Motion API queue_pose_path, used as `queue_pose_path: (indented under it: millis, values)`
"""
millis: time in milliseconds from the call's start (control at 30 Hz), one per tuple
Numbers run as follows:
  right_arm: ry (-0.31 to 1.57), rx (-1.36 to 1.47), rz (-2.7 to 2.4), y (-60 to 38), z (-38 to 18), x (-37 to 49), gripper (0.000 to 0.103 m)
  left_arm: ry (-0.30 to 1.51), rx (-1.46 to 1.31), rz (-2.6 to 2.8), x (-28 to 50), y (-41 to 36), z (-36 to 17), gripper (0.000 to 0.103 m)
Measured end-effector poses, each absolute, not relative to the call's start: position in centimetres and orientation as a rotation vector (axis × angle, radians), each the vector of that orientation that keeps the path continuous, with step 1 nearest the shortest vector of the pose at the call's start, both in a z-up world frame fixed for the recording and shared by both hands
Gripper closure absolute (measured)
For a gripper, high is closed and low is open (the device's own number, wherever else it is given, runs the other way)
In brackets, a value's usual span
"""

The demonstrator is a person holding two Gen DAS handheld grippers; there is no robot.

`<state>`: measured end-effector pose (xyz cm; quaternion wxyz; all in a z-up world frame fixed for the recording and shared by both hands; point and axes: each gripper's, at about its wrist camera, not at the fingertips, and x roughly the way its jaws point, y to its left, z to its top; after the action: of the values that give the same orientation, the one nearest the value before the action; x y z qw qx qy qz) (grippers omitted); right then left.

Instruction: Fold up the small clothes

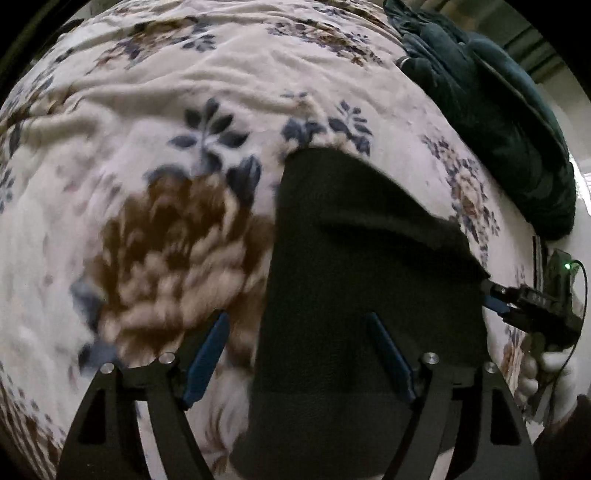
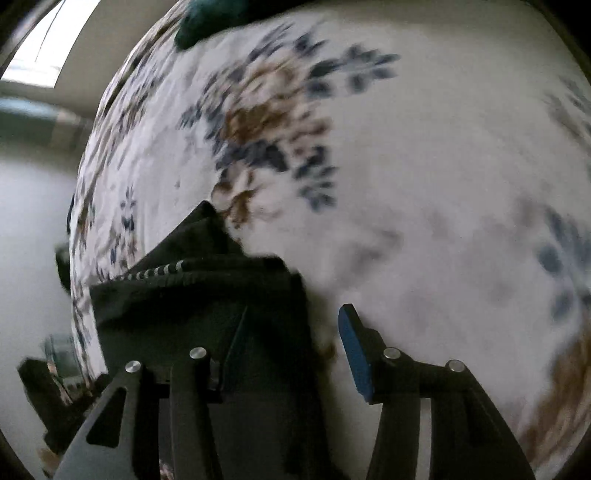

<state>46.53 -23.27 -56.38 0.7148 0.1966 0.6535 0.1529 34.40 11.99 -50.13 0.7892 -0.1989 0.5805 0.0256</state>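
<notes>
A small dark garment [image 1: 362,280] lies on a floral bedspread [image 1: 177,110]. My left gripper [image 1: 299,339] is open, its blue-padded fingers [image 1: 207,354] straddling the garment's left edge, the right finger over the cloth. In the left wrist view my right gripper [image 1: 495,295] sits at the garment's right edge, with a white-gloved hand behind it. In the right wrist view the right gripper [image 2: 295,332] is open over the garment [image 2: 207,295], which has a striped trim; its left finger lies over the dark cloth and its right pad [image 2: 354,350] over the bedspread [image 2: 424,184].
A dark green quilted jacket [image 1: 491,103] lies piled on the bedspread at the far right, and also shows at the top of the right wrist view [image 2: 207,18]. The bed edge and pale floor [image 2: 33,229] are to the left. A window [image 2: 48,40] is at upper left.
</notes>
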Motion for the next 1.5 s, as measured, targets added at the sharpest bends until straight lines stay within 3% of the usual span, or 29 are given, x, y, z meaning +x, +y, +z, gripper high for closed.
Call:
queue_pose_path:
  millis: [67,100,267,300,333,400,567,667,767,800,833,867,900,1100,1267,1300,1367,1400,1433,1500]
  values:
    - [1.411,0.407,0.371,-22.8,-56.1,47.1,0.069,1.237,-0.426,0.046,36.8,11.8,-50.2,0.027]
    - [1.388,0.402,0.372,-22.7,-55.9,47.1,0.096,1.234,-0.420,0.052,37.7,12.0,-50.3,0.027]
    - [1.275,0.426,0.340,-23.4,-53.0,47.5,0.096,1.275,-0.420,0.024,42.9,12.9,-52.6,0.027]
    - [1.255,0.435,0.331,-23.7,-52.4,47.5,0.096,1.273,-0.435,0.008,43.4,13.2,-52.9,0.039]
    - [1.244,0.436,0.328,-23.9,-51.9,47.4,0.096,1.247,-0.454,-0.014,43.6,13.6,-52.9,0.063]
    - [1.219,0.431,0.323,-23.7,-51.2,47.8,0.097,1.228,-0.451,-0.034,43.7,14.0,-52.8,0.077]
    - [1.216,0.427,0.291,-23.2,-51.5,49.0,0.097,1.215,-0.504,-0.024,43.1,15.1,-53.2,0.081]
    - [1.265,0.402,0.252,-22.5,-53.6,50.0,0.098,1.225,-0.575,-0.008,43.2,15.8,-53.6,0.077]
    - [1.366,0.449,0.261,-23.0,-55.7,50.7,0.096,1.224,-0.654,-0.030,42.5,16.6,-52.7,0.064]
    - [1.388,0.488,0.267,-23.7,-55.8,50.5,0.088,1.210,-0.664,-0.046,41.8,16.8,-52.0,0.053]
    - [1.392,0.520,0.276,-24.6,-55.4,50.0,0.080,1.202,-0.666,-0.055,41.0,17.0,-51.5,0.028]
    - [1.385,0.546,0.299,-25.2,-55.1,49.4,0.058,1.198,-0.671,-0.068,40.2,17.2,-51.1,0.018]
    - [1.379,0.576,0.329,-25.8,-54.9,48.8,0.047,1.188,-0.689,-0.094,39.4,17.3,-51.0,0.014]
    - [1.631,0.711,0.550,-25.5,-60.6,43.4,0.043,1.282,-0.861,-0.241,34.8,16.5,-55.5,0.014]
    - [1.624,0.899,0.708,-23.0,-63.4,42.1,0.041,1.244,-0.874,-0.310,34.9,15.1,-56.0,0.016]
    - [1.616,0.906,0.731,-22.4,-63.5,42.0,0.041,1.216,-0.855,-0.326,35.2,14.6,-55.5,0.017]
    - [1.612,0.849,0.734,-21.0,-63.3,41.9,0.047,1.180,-0.792,-0.352,35.6,13.7,-54.5,0.050]
    - [1.614,0.826,0.722,-20.7,-63.3,41.9,0.072,1.180,-0.757,-0.343,35.9,13.4,-54.2,0.079]
    - [1.614,0.820,0.685,-20.6,-63.1,41.7,0.082,1.177,-0.751,-0.347,36.1,13.4,-53.7,0.079]
    - [1.584,0.826,0.648,-20.8,-62.1,41.3,0.084,1.178,-0.750,-0.342,36.4,13.5,-52.9,0.079]
